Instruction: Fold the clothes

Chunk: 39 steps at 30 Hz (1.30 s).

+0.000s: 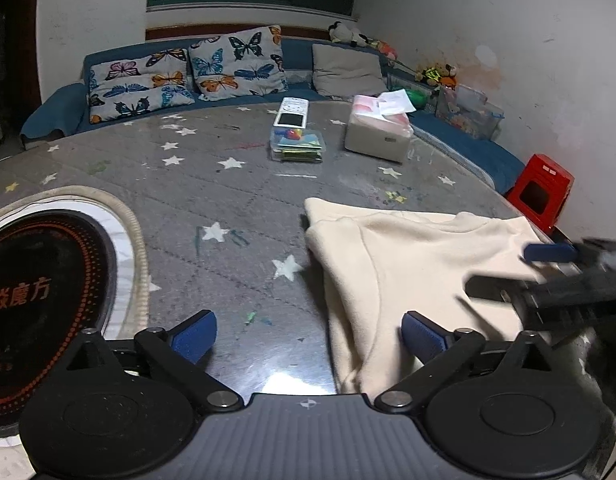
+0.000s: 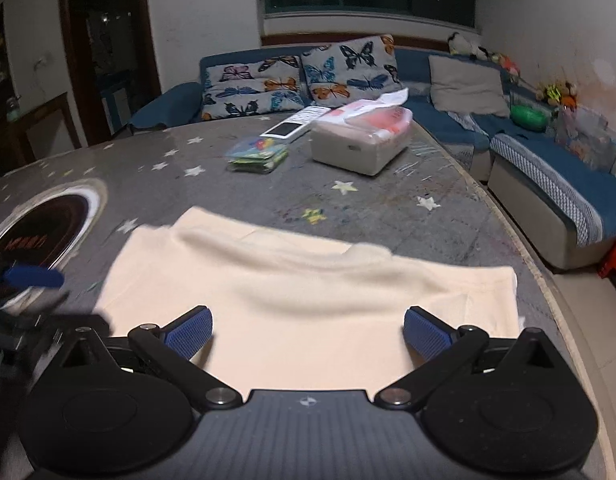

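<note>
Cream garment (image 2: 303,304) lying near the front edge of the desk (image 1: 227,184), already folded down to a rough rectangle, layered edges showing along its left side in the left wrist view. Looks soft and light, fleecy, limp rather than stiff. Likely to sag and slide on the glossy desk top if dragged. No danger of breakage. Best taken at a corner or along a doubled edge, pinching through all layers so the fold stays together; the near left corner sits just ahead of the left gripper (image 1: 310,334), the near edge right under the right gripper (image 2: 308,334).

Left gripper's fingers (image 1: 195,336) spread wide, nothing between them but bare desk and the garment's left margin, nothing gripped. Right gripper's fingers (image 2: 189,332) equally wide apart, hovering over the cloth, pads clear of it, nothing held.

Count on the desk: one garment, one tissue box (image 1: 378,136), one white remote (image 1: 291,112), one clear case of coloured bits (image 1: 295,144), one round induction hob (image 1: 39,304) set into the top. Beyond it: two butterfly cushions (image 1: 239,64), one plain grey cushion (image 1: 346,70), one red stool (image 1: 542,190). Soft toys along the sofa back, too small to count.

Two grippers, four fingers, all empty.
</note>
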Motion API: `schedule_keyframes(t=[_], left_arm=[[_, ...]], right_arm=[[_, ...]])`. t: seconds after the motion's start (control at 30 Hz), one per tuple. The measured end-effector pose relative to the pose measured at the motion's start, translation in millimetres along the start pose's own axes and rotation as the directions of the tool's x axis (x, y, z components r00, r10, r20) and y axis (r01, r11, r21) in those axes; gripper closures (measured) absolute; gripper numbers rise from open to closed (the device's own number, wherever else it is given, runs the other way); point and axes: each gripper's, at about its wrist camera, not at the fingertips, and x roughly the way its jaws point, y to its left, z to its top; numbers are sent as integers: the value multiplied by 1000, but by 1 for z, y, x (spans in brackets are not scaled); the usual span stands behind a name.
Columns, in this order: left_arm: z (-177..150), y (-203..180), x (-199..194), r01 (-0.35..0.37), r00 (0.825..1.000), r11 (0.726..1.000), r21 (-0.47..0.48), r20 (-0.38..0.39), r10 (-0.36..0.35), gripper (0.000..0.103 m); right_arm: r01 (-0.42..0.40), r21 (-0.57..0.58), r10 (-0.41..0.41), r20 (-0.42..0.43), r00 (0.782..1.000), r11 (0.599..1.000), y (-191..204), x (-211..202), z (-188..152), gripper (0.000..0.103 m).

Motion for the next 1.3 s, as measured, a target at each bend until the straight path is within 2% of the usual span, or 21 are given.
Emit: schedule_keyframes(t=[0.13,0.3,0.4,0.6,0.8,1.03,1.3], left_arm=[[-2,8,-5,-16,1000,1000,-17,6,16,0],[-6,16,-11,-31,1000,999,-36,5,31,0],[-8,19,-20,-27,999,999,-36,19,28,0],[-7,20,-41,8,996,999,-50,93,-4,0],[-3,19,-46,2,995,998,-58,102,3,0],[-4,13,-47,-1,993,999,-53,115,7,0],[-6,-2,-42,2,997,1000,-13,82,-1,0]], right_arm=[[1,-31,0,21,1000,1000,16,-16,-15,0],[-1,-63,2,20,1000,998,33,-14,-32,0],[13,-61,-11,32,999,998,37,-18,-30,0],[-10,-69,15,82,996,998,47,-27,-20,0],[-24,-62,26,38,999,998,54,-7,-26,0],[-17,-20,19,66,998,1000,42,-30,-33,0],[8,109,-15,61,998,994,7,-51,-54,0]])
